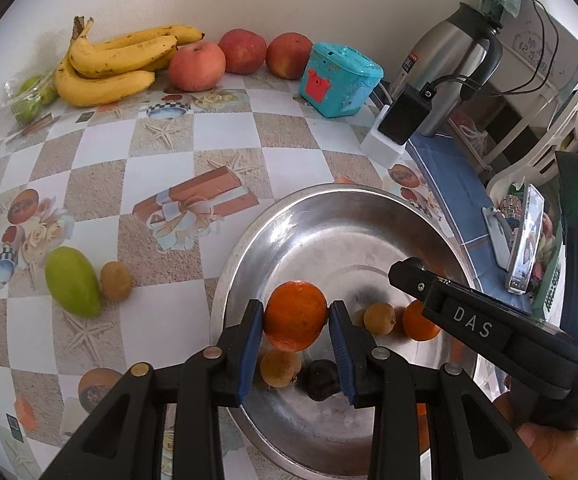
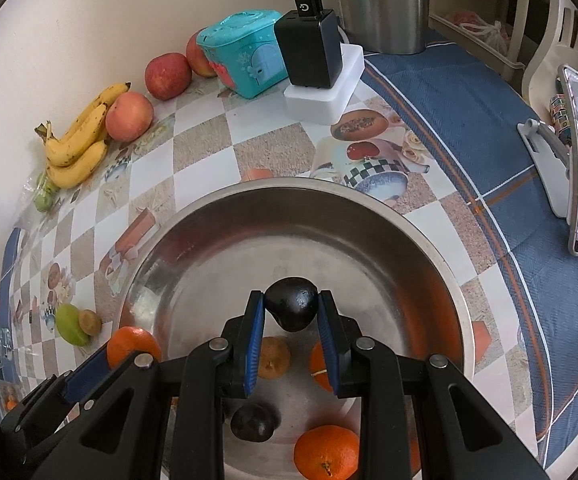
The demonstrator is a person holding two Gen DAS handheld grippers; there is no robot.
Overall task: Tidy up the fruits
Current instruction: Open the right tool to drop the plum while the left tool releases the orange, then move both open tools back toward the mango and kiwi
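Nearest, the left gripper (image 1: 296, 318) has its blue pads pressed on either side of an orange (image 1: 295, 315), held just over the steel bowl (image 1: 249, 240). Beside it the right gripper (image 2: 291, 312) is clamped on a dark, almost black fruit (image 2: 291, 309) above the same bowl; its black body reads "DAS" in white letters. More oranges and small brown fruits lie in the bowl's bottom. On the checked tablecloth (image 1: 229, 136) a green mango (image 1: 72, 282) touches a kiwi (image 1: 116, 281). Against the wall sit bananas (image 1: 121, 62), apples (image 1: 197, 66) and a teal box (image 1: 339, 80).
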